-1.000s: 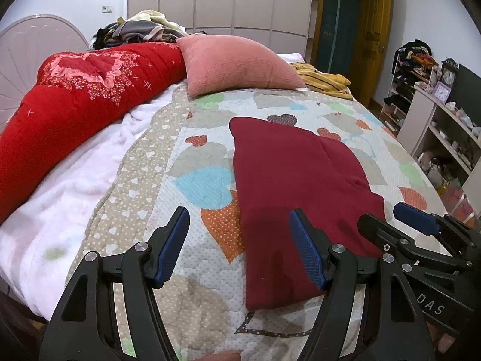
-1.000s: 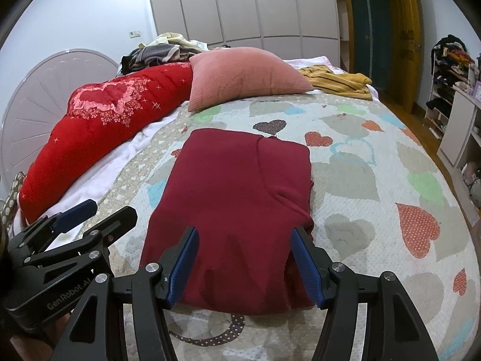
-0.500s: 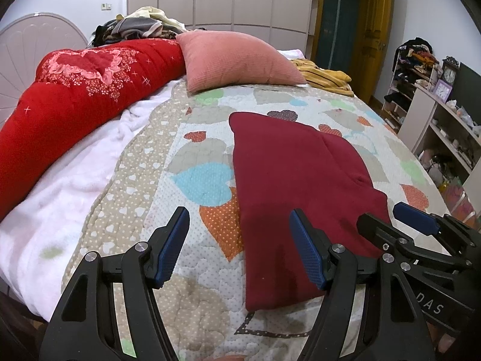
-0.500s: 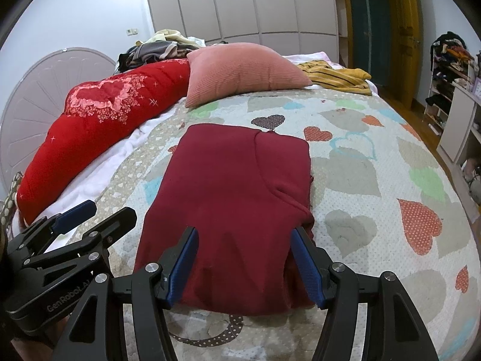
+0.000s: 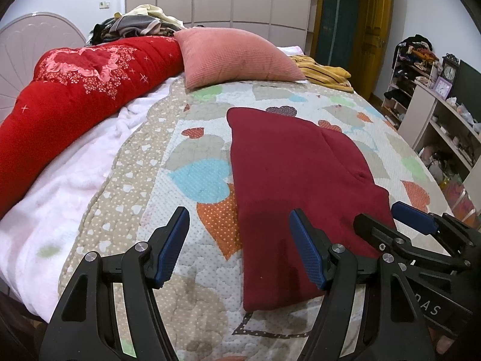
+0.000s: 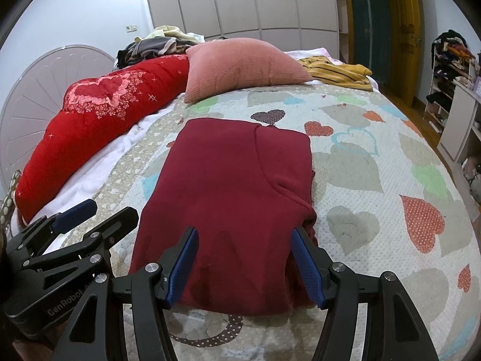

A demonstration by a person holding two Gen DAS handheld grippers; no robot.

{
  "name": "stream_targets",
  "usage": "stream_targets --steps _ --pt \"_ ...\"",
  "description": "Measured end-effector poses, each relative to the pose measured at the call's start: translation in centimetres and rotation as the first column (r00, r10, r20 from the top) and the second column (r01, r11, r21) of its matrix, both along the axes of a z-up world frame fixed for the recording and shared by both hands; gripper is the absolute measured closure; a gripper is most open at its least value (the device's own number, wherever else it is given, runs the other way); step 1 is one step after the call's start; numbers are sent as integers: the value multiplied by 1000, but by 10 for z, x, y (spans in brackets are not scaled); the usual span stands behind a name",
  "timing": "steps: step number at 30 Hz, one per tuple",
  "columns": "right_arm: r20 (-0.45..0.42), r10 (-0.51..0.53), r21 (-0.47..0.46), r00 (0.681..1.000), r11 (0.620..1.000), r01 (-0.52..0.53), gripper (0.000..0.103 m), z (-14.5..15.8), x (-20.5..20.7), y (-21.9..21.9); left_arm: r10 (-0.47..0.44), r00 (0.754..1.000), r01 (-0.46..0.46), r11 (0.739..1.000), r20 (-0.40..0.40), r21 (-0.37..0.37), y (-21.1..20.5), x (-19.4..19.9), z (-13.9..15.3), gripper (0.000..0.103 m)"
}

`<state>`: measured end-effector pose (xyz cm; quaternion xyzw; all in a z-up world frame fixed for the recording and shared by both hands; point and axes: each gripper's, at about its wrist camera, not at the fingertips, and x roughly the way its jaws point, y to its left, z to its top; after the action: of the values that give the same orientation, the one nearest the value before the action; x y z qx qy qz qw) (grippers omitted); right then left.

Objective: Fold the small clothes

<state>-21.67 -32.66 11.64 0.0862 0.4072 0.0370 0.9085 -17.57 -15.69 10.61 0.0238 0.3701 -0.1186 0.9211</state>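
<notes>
A dark red garment (image 5: pixel 294 177) (image 6: pixel 237 198) lies folded into a long rectangle on the heart-patterned quilt (image 5: pixel 198 180) (image 6: pixel 375 180). My left gripper (image 5: pixel 240 240) hovers open above the garment's near left edge, nothing between its blue pads. My right gripper (image 6: pixel 245 258) is open too, held over the garment's near end with no cloth pinched. Each gripper shows in the other's view: the right gripper (image 5: pixel 393 222) at the lower right, the left gripper (image 6: pixel 99 216) at the lower left.
A red quilted blanket (image 5: pixel 75 90) and white fleece (image 5: pixel 60 186) line the left side. A pink pillow (image 5: pixel 234 57), a yellow striped garment (image 5: pixel 324 72) and a clothes heap (image 5: pixel 141 24) sit at the far end. Shelves (image 5: pixel 436 114) stand right of the bed.
Both views have tilted slightly, so the garment sits a little higher in frame. The garment has not moved and both grippers stay open.
</notes>
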Motion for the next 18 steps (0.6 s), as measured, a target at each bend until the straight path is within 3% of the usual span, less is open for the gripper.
stream_targets --steps 18 --pt "-20 -9 -4 1000 1000 9 41 -8 2 1 5 1000 -5 1000 9 -1 3 3 -4 33"
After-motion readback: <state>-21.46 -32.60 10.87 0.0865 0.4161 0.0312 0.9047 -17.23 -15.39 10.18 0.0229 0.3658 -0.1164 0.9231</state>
